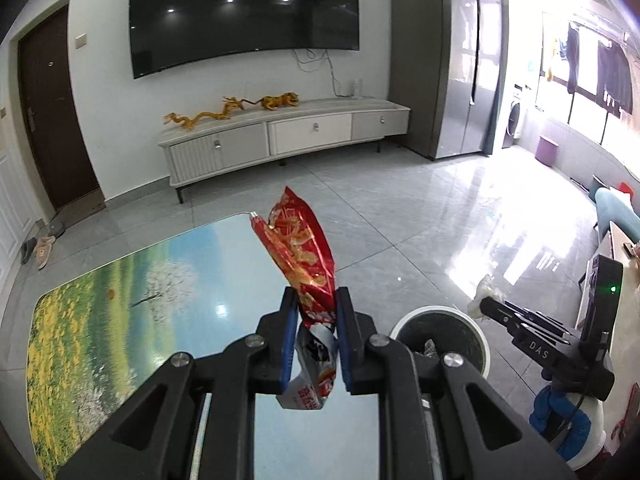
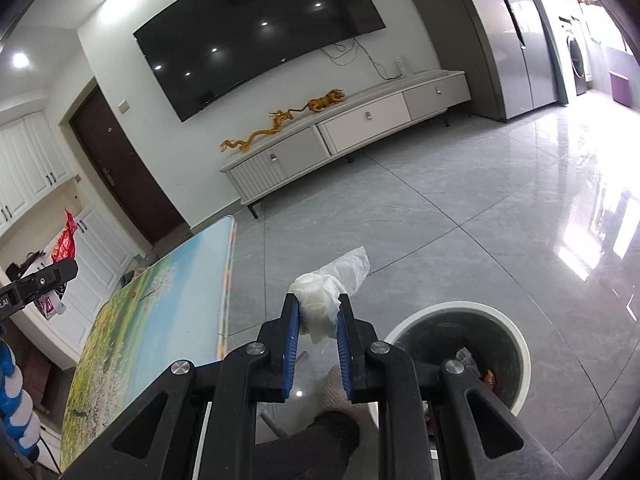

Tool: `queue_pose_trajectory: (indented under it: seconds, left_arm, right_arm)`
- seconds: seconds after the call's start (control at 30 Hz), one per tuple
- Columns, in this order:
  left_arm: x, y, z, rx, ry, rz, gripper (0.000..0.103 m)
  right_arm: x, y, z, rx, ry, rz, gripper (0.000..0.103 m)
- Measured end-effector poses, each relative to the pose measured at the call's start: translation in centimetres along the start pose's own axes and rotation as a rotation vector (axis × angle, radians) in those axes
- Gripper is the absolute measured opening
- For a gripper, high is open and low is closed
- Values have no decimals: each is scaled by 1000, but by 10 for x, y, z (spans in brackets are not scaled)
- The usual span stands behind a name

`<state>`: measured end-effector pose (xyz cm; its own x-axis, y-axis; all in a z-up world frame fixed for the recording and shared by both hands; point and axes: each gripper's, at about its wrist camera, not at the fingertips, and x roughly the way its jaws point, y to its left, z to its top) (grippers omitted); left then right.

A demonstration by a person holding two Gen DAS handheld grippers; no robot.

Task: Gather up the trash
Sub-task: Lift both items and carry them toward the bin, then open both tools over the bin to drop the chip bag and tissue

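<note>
My left gripper (image 1: 317, 300) is shut on a red and white snack wrapper (image 1: 300, 252), held above the right end of the landscape-print table (image 1: 120, 304). The wrapper also shows far left in the right wrist view (image 2: 64, 246). My right gripper (image 2: 319, 304) is shut on a crumpled white plastic wad (image 2: 326, 292), held above the floor beside the table (image 2: 160, 320) and left of the bin. The wad and right gripper show in the left wrist view (image 1: 486, 292). The white-rimmed trash bin (image 1: 440, 312) (image 2: 456, 308) stands on the floor with some trash inside.
A TV stand (image 1: 280, 136) with golden dragon figures (image 1: 208, 116) lines the far wall under a large TV (image 1: 244, 12). A grey fridge (image 1: 452, 60) stands right. Shoes (image 1: 40, 250) lie by the brown door (image 1: 52, 108). Grey floor tiles (image 2: 440, 220) stretch ahead.
</note>
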<state>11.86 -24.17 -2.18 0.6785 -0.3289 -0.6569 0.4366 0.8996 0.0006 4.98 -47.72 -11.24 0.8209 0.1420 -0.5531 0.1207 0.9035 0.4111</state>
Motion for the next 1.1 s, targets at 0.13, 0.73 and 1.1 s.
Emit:
queue_pose_trajectory:
  seconds: [0.13, 0.73, 1.1]
  left_arm:
    - [38, -35, 14, 38, 57, -90, 18]
    - [165, -141, 10, 23, 297, -400, 41]
    - [148, -129, 9, 32, 249, -388, 53]
  right_arm:
    - [2, -33, 7, 39, 9, -55, 17]
    - [41, -113, -19, 172, 145, -205, 25]
    - [39, -118, -30, 196, 170, -262, 54]
